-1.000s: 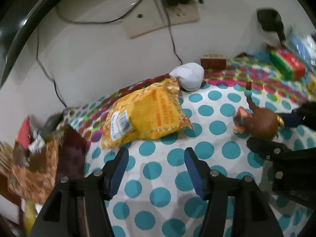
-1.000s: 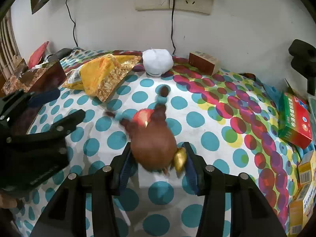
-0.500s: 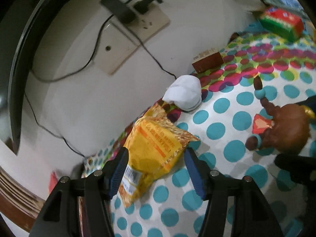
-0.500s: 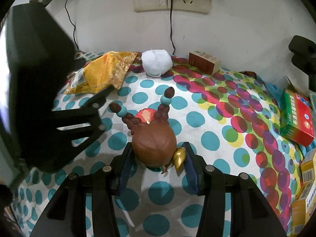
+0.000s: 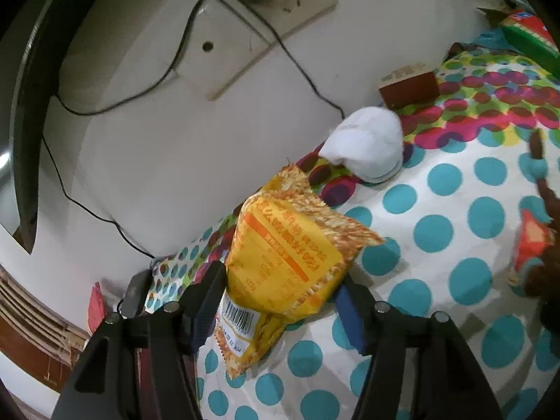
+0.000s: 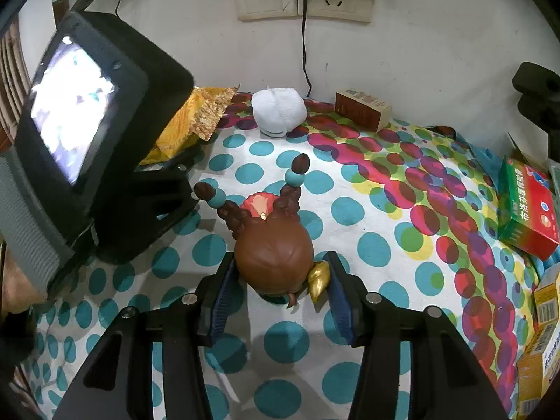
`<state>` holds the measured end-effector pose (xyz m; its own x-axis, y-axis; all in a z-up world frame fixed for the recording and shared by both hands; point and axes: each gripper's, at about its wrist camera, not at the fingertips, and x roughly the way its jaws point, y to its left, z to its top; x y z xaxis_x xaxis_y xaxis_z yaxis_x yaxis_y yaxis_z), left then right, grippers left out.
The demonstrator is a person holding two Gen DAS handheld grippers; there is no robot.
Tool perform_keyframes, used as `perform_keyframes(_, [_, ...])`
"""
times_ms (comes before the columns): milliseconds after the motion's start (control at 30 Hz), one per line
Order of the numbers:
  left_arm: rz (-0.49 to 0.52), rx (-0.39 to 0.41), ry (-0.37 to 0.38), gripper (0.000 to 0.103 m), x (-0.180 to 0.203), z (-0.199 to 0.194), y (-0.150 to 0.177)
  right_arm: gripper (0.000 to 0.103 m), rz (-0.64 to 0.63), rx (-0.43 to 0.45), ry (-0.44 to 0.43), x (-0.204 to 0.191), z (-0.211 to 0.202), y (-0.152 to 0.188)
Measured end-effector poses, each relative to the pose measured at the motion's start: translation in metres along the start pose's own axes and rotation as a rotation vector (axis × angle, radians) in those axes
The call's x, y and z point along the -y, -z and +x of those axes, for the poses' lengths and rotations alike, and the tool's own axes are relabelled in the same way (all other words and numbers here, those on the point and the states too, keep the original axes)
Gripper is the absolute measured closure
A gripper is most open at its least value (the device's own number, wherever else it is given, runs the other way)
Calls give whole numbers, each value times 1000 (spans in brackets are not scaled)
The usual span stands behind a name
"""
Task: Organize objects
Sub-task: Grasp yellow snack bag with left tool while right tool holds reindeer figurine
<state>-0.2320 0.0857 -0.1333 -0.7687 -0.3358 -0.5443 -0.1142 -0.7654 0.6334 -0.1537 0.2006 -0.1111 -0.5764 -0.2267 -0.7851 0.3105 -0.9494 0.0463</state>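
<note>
Yellow snack bags [image 5: 280, 266]: one
Brown-haired figurines [image 6: 273, 255]: one
White rolled socks [image 6: 278, 110]: one
Brown boxes [image 6: 362, 108]: one
Red-and-green medicine boxes [image 6: 526, 210]: one
Yellow boxes at the right edge [image 6: 547, 301]: at least two

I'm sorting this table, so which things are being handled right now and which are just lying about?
In hand:
yellow crinkly snack packet, in the opening left jaws
brown round-headed toy figurine, in the right jaws

Lying about:
white rolled sock
small brown carton
green-and-red medicine box

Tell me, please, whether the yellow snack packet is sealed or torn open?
Sealed, apparently: yellow snack packet looks puffed, both crimped ends intact.
</note>
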Motion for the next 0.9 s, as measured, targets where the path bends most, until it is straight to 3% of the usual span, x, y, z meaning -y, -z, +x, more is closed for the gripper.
perform_keyframes(100, [-44, -17, -2, 32, -6, 7, -3, 55, 0, 0, -1, 1, 0, 0])
perform_keyframes(300, [-65, -19, 28, 32, -13, 12, -4, 55, 0, 0, -1, 1, 0, 0])
perform_keyframes(367, [-81, -23, 50, 34, -18, 14, -4, 55, 0, 0, -1, 1, 0, 0])
perform_keyframes(433, [-103, -31, 97, 41, -23, 18, -3, 55, -2, 0, 1, 1, 0, 0])
perform_keyframes(567, [-96, -28, 98, 47, -23, 18, -2, 51, -3, 0, -4, 0, 1, 0])
perform_keyframes(667, [-101, -26, 107, 49, -27, 22, -3, 38, 5, -2, 1, 0, 1, 0])
perform_keyframes(900, [-115, -28, 128, 49, -24, 9, 4, 30, -5, -10, -2, 0, 4, -1])
